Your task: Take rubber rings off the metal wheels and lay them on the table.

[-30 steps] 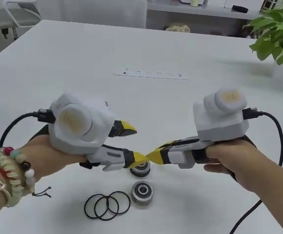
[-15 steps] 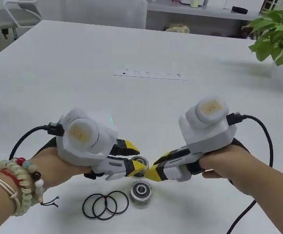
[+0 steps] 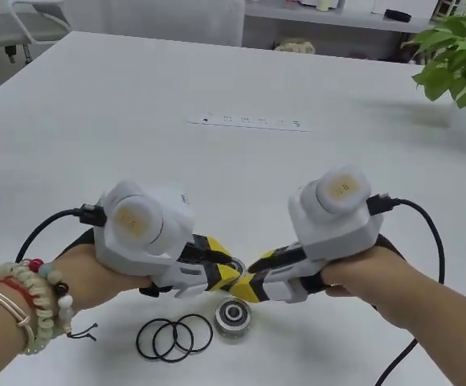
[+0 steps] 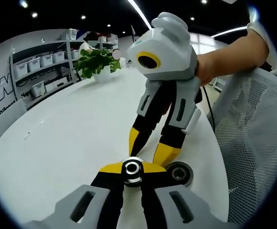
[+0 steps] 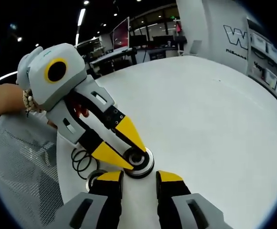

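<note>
Left hand-held gripper [image 3: 223, 264]: clamped across a metal wheel [image 4: 133, 170], low over the counter [image 3: 136, 121]
Right hand-held gripper [image 5: 139, 177]: jaws apart, tips just short of that wheel's rim
Step in hand: probably peeling the black rubber ring off the held wheel; one tip should hook under the ring's edge and pull straight off, with the left holding the hub steady
Laid rings [image 3: 174, 338]: three, overlapping, just beside a second wheel [image 3: 233, 315]
Room: wide bare counter ahead; power strip [image 3: 249, 122] well apart; the counter's near edge is close, and a cable trails from each gripper
</note>
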`<state>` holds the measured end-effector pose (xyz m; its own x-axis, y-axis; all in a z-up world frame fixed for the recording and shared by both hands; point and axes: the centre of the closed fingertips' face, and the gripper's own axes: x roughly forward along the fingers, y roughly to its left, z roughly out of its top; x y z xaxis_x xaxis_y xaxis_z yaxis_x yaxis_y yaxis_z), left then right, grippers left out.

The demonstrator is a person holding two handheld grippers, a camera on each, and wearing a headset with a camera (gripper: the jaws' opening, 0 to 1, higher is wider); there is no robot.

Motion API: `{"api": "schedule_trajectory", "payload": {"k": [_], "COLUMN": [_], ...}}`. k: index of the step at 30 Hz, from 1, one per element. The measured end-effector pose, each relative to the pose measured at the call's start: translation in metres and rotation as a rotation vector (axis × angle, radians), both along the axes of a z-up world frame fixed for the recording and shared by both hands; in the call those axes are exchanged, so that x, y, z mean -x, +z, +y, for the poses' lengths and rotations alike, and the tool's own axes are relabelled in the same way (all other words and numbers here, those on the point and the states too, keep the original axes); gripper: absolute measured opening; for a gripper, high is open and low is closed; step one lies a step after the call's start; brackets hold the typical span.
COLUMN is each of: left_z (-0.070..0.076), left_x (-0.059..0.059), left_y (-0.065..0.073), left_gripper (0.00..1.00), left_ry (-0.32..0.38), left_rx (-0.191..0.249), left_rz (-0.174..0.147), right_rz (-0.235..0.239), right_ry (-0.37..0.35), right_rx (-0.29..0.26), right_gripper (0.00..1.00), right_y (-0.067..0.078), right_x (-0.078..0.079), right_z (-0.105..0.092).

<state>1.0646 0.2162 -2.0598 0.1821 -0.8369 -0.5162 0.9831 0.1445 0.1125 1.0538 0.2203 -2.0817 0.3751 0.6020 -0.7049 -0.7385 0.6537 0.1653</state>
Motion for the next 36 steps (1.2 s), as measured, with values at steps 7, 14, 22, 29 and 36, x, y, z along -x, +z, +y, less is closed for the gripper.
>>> {"api": "schedule_trajectory", "payload": {"k": [7,14,22,29,36], "left_z": [-0.001,0.000,0.001,0.001,0.004], "left_x": [0.001,0.000,0.000,0.000,-0.003], "left_y": [0.001,-0.001,-0.001,-0.001,-0.001], "left_gripper": [0.09,0.10,0.10,0.10,0.14], "left_ry": [0.015,0.033,0.035,0.029,0.040], "left_rx": [0.024,0.042,0.045,0.037,0.030], "left_rz": [0.028,0.070,0.063,0.060,0.066], "right_rz": [-0.033,-0.038,-0.061,-0.055,0.005], "right_ry": [0.021,0.043,0.049,0.029,-0.044], "right_rx": [-0.003,0.023,0.047,0.049,-0.011], "right_gripper": [0.21,0.14,0.00,0.00,0.00], "right_y": [-0.001,-0.003,-0.003,-0.003,-0.002], "right_x": [-0.002,0.000,-0.002,-0.005,-0.007], "right_z": [0.003,0.001,-0.004,-0.005,-0.007]}}
